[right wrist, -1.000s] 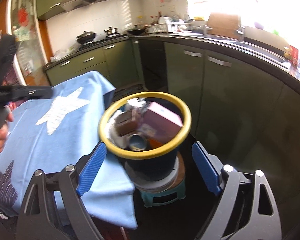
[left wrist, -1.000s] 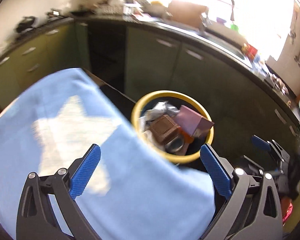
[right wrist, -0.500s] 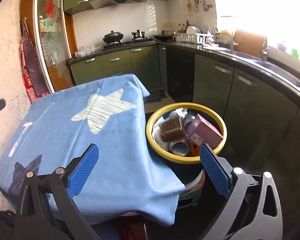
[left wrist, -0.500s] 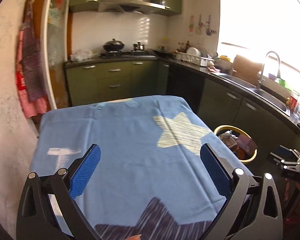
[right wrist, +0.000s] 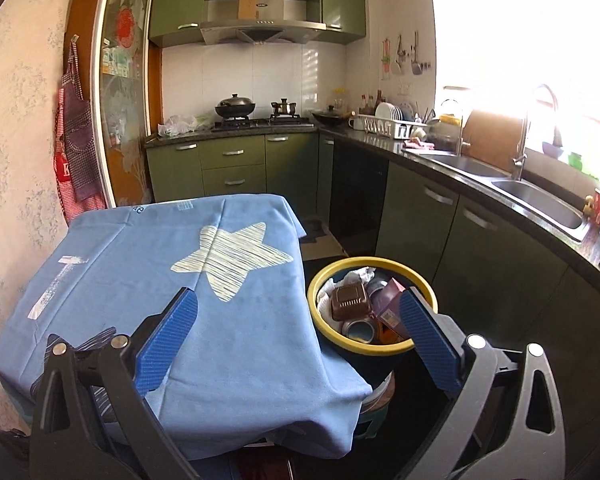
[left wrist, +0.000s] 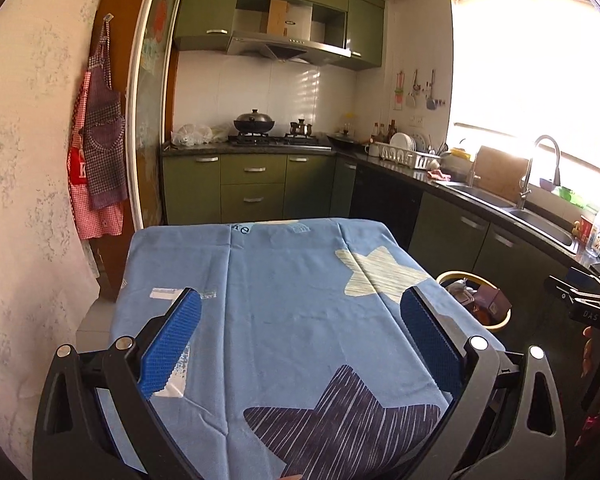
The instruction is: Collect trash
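Note:
A yellow-rimmed bin [right wrist: 420, 280] stands right of the table on a stool, filled with a brown tray [right wrist: 350, 300], a purple carton [right wrist: 388, 300], a can [right wrist: 358, 328] and crumpled paper. In the left wrist view the same bin [left wrist: 500, 322] shows past the table's right edge. My right gripper [right wrist: 300, 340] hangs open and empty above the table's right side, its right finger in front of the bin. Over the blue star tablecloth [left wrist: 280, 300] my left gripper [left wrist: 300, 344] is open, nothing between its fingers. No loose trash shows on the cloth.
Green cabinets and a dark counter [right wrist: 480, 176] with a sink run along the right and back. A stove with a wok [left wrist: 254, 122] sits at the back. An apron [left wrist: 96, 160] hangs on the left wall. The right gripper's body [left wrist: 592, 304] shows at the left view's right edge.
Both grippers pulled back and up from the bin. The left view swung from the bin to the whole table. The right view rose and the bin shrank, shifting right.

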The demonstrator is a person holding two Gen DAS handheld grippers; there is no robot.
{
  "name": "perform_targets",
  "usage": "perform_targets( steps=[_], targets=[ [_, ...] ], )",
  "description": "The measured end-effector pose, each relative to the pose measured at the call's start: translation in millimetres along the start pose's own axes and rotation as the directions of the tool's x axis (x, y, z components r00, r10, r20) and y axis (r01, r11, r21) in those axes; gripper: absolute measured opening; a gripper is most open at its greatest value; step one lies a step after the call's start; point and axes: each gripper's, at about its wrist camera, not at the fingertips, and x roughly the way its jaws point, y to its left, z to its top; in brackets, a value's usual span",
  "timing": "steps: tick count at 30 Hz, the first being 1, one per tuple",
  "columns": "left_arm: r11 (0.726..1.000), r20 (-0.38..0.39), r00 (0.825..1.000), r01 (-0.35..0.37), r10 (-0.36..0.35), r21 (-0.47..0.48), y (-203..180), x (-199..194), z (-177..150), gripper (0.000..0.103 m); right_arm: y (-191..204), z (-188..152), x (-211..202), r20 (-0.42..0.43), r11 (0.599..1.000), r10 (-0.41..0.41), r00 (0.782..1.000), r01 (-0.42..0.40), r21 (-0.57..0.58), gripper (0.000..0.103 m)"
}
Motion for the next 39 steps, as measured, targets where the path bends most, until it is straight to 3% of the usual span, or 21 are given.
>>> perform_targets(
  steps=[9, 39],
  targets=[
    [0.999, 0.035, 0.999, -0.035, 0.035, 0.008, 2.5, -20.3, 5.4, 0.098, 3.1, 3.9, -5.2, 0.014, 1.000, -0.005, 1.000, 0.005, 0.003, 0.096],
    [0.999, 0.018, 0.999, -0.043, 0.043, 0.016, -6.1, -11.3, 5.4, 0.098, -0.5, 1.0, -1.6, 0.005, 1.000, -0.007, 1.000, 0.007, 0.023, 0.096]
  ],
)
